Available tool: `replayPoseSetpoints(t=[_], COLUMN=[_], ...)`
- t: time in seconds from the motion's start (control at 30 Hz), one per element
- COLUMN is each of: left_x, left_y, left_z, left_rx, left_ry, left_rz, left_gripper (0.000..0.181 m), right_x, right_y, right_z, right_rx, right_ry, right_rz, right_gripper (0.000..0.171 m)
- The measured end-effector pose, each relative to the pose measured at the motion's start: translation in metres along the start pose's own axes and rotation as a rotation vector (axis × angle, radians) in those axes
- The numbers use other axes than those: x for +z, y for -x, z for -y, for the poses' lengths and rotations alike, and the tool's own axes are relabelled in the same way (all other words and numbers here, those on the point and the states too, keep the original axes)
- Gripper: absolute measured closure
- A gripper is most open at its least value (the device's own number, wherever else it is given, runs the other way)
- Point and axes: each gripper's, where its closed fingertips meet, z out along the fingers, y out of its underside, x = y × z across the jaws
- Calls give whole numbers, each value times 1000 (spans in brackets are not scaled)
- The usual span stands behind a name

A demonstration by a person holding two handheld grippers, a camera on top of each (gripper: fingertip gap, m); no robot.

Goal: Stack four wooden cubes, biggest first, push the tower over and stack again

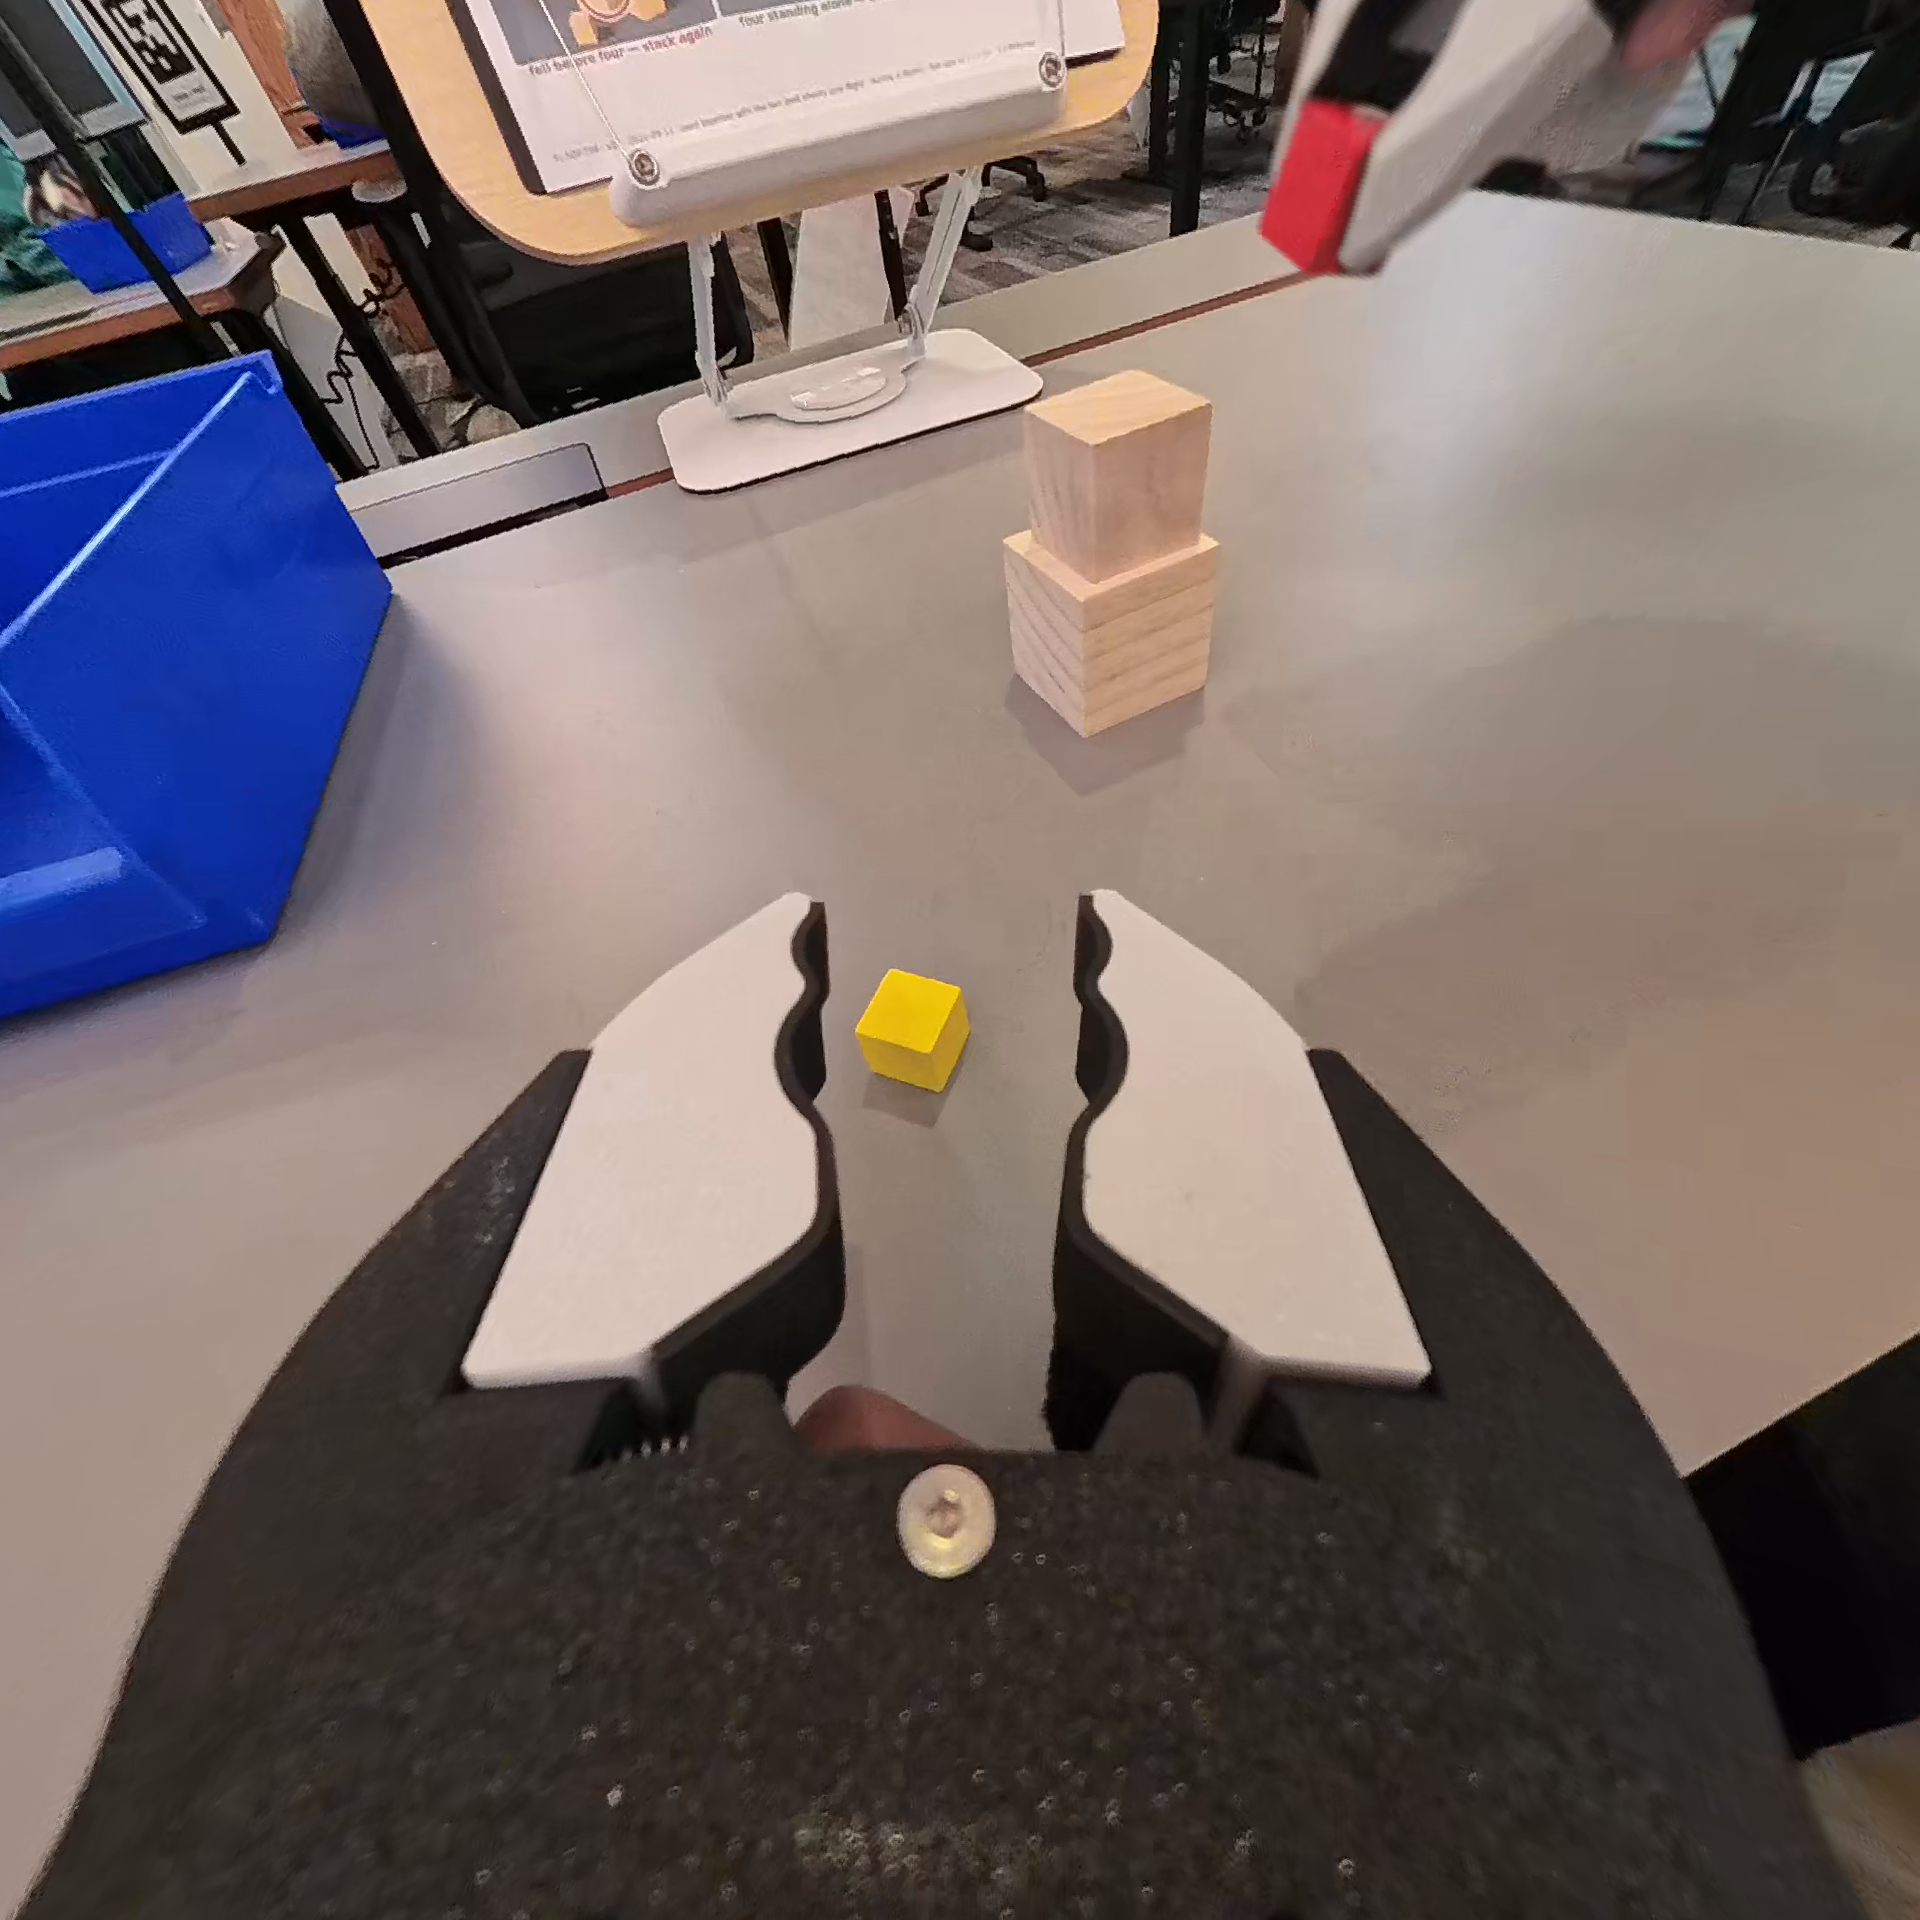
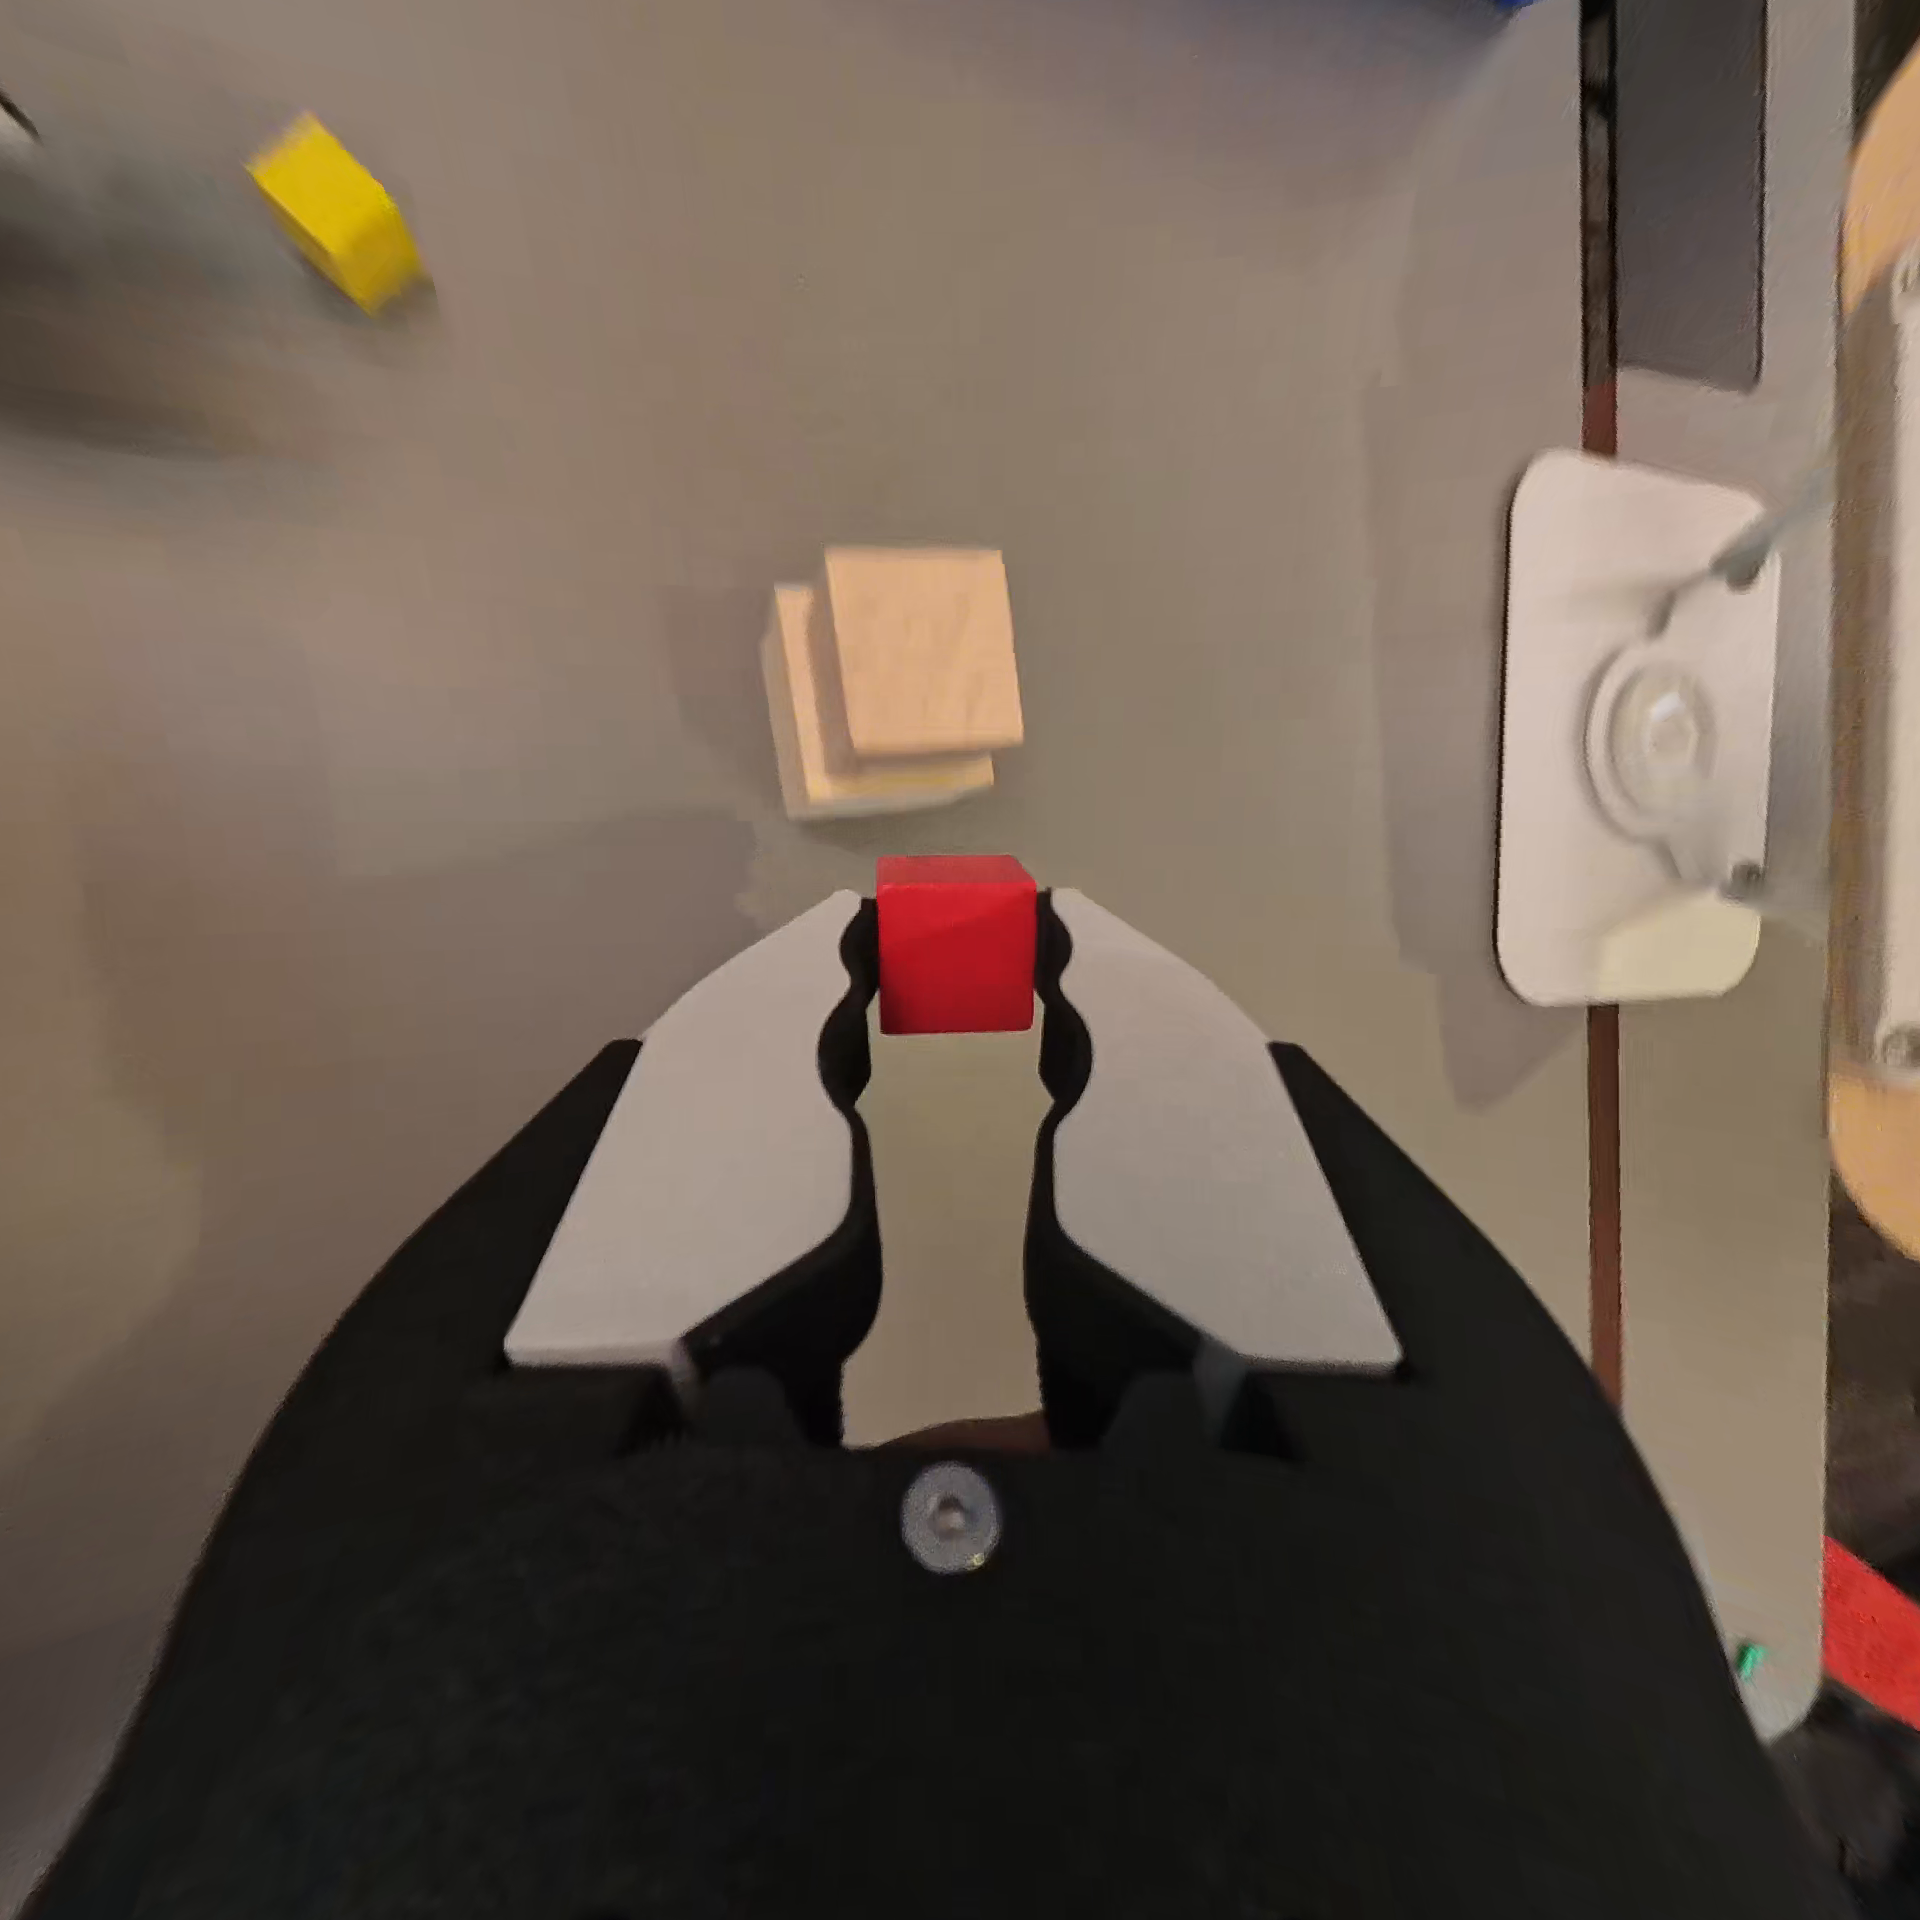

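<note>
Two plain wooden cubes stand stacked on the grey table [image 1: 1507, 831]: the larger cube [image 1: 1112, 649] below, the smaller one [image 1: 1122, 483] on top, set a bit off-centre. From above, the right wrist view shows the top cube [image 2: 920, 649] and the lower cube's edge [image 2: 805, 707]. My left gripper [image 1: 951, 935] is open, low over the table, with a small yellow cube [image 1: 912, 1029] lying between its fingers, untouched. My right gripper [image 2: 954, 904] is shut on a red cube [image 2: 956, 945], held high above the table just short of the stack. It also shows in the left wrist view [image 1: 1322, 192].
A blue plastic bin [image 1: 156, 665] stands at the left of the table. A white stand base [image 1: 852, 410] carrying a wooden board with a sheet sits behind the stack, near the table's far edge; it also shows in the right wrist view [image 2: 1631, 727]. The yellow cube appears blurred there [image 2: 338, 213].
</note>
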Motion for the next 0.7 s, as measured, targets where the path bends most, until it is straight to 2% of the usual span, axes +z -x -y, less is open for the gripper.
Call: replayPoseSetpoints(t=[0.13, 0.3, 0.7], left_x=[-1, -2, -1], left_y=[0, 0, 3], left_z=[1, 1, -2], left_rx=[5, 5, 1], left_ry=[-7, -9, 14], left_rz=[3, 0, 2], left_gripper=[136, 136, 136], right_x=[17, 39, 47], right_y=[1, 0, 4], right_z=[29, 34, 33], right_rx=[-46, -30, -37], right_ry=[35, 81, 128], right_rz=[75, 159, 197], right_gripper=[143, 143, 143])
